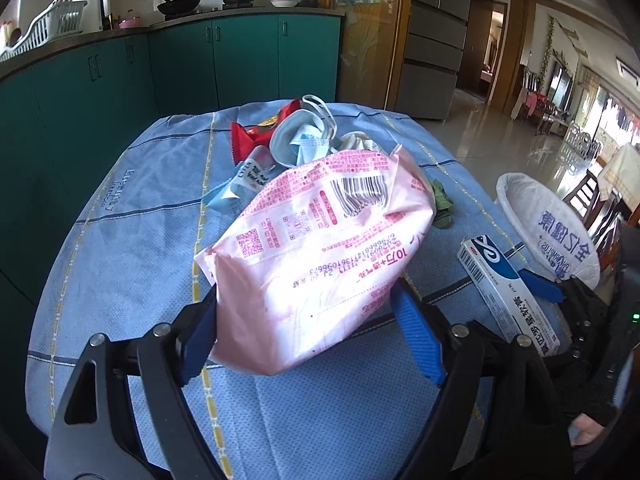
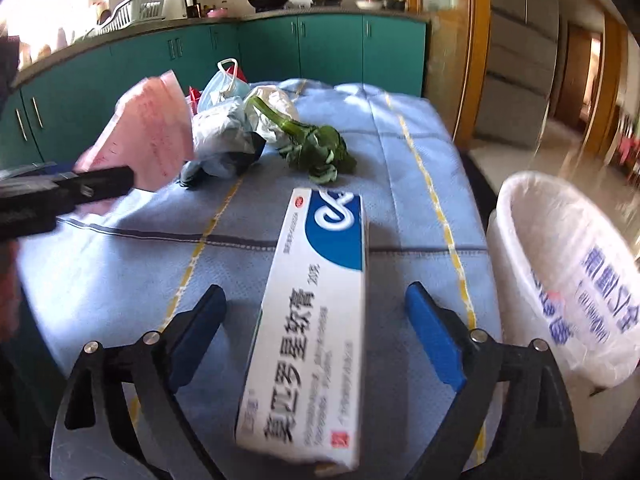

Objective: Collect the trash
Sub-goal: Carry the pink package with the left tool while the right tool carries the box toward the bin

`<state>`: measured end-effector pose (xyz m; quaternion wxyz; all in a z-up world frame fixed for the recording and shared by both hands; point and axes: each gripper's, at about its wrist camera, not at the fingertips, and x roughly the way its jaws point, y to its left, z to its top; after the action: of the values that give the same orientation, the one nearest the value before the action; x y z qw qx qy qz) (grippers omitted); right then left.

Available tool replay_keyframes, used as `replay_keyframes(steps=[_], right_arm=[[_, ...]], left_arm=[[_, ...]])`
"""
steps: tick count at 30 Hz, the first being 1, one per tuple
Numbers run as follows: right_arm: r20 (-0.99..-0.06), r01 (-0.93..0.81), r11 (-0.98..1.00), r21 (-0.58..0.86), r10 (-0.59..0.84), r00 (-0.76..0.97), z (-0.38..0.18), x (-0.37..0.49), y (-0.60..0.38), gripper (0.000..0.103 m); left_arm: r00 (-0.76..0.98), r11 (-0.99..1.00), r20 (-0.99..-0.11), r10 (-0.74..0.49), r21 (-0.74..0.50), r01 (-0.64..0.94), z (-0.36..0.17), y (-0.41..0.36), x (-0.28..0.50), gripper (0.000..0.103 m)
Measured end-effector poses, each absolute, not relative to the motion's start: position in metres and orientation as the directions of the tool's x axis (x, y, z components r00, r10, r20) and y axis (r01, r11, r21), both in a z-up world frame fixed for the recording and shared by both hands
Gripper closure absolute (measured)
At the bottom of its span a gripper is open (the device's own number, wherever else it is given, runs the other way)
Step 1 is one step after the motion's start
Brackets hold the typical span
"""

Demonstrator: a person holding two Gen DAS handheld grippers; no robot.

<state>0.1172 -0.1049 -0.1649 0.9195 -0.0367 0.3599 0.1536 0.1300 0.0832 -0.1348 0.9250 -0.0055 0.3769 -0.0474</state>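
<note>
A pink printed package (image 1: 304,248) is tilted up off the blue tablecloth (image 1: 120,240), with my left gripper (image 1: 306,296) shut on its lower end, both blue pads against its sides. The right wrist view shows that package (image 2: 148,136) raised at the left, held by the left gripper (image 2: 100,188). A white and blue ointment box (image 2: 316,320) lies lengthwise between the fingers of my right gripper (image 2: 316,291). Its jaws stand open, with a gap on each side of the box. From the left wrist camera, the box (image 1: 508,288) is near the table's right edge.
A bin with a white liner (image 2: 560,264) stands beside the table's right edge. A pile of trash sits at the far end: a red wrapper (image 1: 256,132), a face mask (image 1: 304,140), crumpled plastic bags (image 2: 224,132) and a leafy green vegetable (image 2: 316,148). Green kitchen cabinets (image 1: 240,60) stand behind.
</note>
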Motion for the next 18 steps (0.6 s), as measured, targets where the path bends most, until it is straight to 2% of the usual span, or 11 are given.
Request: replay_keyframes(steps=[9, 16, 18], right_arm=[[-0.663, -0.316, 0.948, 0.033, 0.258, 0.703, -0.16, 0.122, -0.106, 0.01], [-0.617, -0.246, 0.968, -0.053, 0.162, 0.77, -0.157, 0.112, -0.103, 0.01], [-0.59, -0.194, 0.976, -0.102, 0.097, 0.802, -0.157, 0.11, -0.104, 0.01]], left_arm=[[0.724, 0.994, -0.68, -0.113, -0.07, 0.09, -0.128, 0.093, 0.116, 0.02], [0.728, 0.991, -0.672, -0.135, -0.076, 0.113, -0.119, 0.094, 0.11, 0.02], [0.725, 0.989, -0.673, -0.144, -0.083, 0.119, -0.117, 0.095, 0.11, 0.02]])
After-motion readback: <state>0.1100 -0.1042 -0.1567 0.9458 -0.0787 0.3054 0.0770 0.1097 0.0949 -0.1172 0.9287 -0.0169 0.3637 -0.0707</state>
